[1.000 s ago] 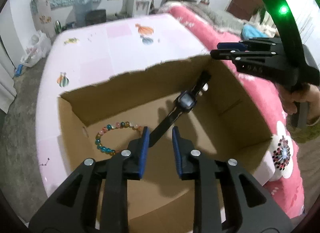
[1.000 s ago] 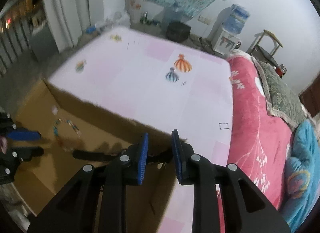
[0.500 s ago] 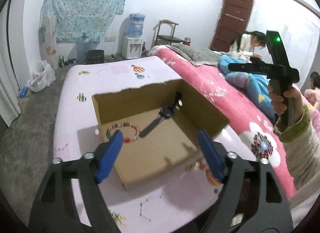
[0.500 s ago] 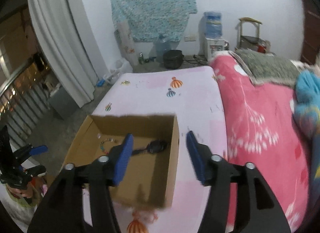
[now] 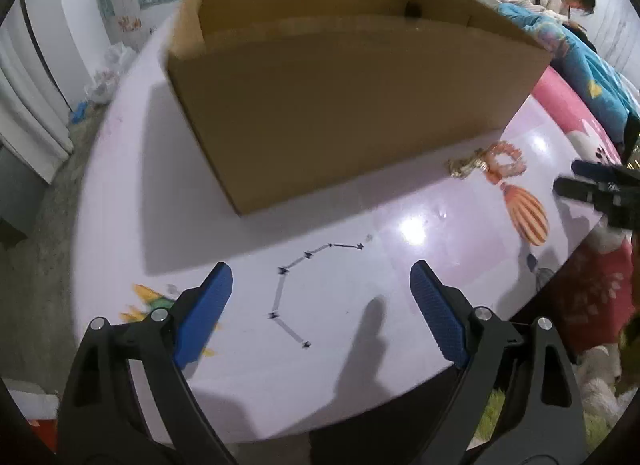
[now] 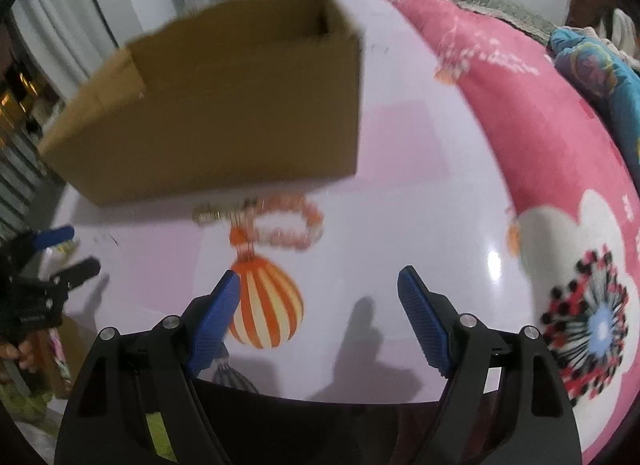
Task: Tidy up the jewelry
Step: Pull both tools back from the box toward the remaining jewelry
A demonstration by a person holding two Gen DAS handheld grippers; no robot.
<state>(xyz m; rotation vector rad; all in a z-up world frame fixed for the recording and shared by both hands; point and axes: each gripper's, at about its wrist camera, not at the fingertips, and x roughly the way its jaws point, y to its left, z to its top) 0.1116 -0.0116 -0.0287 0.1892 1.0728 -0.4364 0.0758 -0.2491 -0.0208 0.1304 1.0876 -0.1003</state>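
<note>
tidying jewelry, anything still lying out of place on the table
Yes: a pink bead bracelet with a gold piece beside it lies loose on the table, just outside the cardboard box. The thin chain nearer the left tongs is out too.

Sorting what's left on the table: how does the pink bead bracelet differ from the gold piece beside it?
The pink bead bracelet forms an open ring of rounded beads; the gold piece is a smaller, metallic clump. Both lie on the table outside the cardboard box, ungripped, touching or nearly so.
</note>
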